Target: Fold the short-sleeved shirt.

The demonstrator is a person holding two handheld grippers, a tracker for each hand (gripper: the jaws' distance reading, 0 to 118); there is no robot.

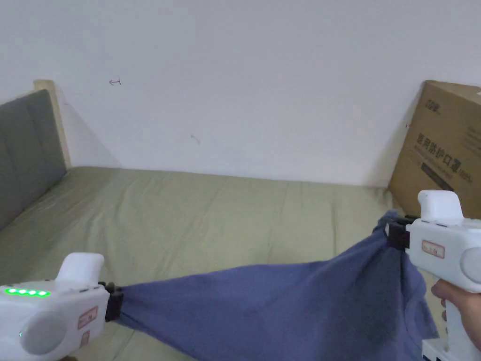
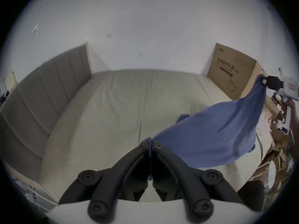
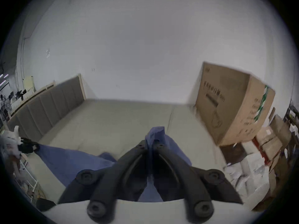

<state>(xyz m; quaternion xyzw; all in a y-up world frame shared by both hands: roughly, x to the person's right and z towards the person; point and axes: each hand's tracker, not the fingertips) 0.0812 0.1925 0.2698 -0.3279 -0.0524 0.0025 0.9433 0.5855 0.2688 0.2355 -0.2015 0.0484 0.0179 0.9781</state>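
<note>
A blue short-sleeved shirt (image 1: 282, 305) hangs stretched in the air between both grippers, above a bed (image 1: 188, 211) with a pale green sheet. My left gripper (image 1: 114, 301) is low at the left, shut on one end of the shirt (image 2: 210, 130); in the left gripper view its jaws (image 2: 150, 144) pinch a bunch of blue cloth. My right gripper (image 1: 394, 235) is higher at the right, shut on the other end. In the right gripper view its jaws (image 3: 151, 144) clamp the cloth, and the shirt (image 3: 72, 159) sags away to the left.
A grey padded headboard (image 1: 26, 150) stands along the bed's left side. A large cardboard box (image 1: 446, 150) stands at the bed's right end against the white wall. More boxes and clutter (image 3: 267, 146) lie beyond the bed's right side.
</note>
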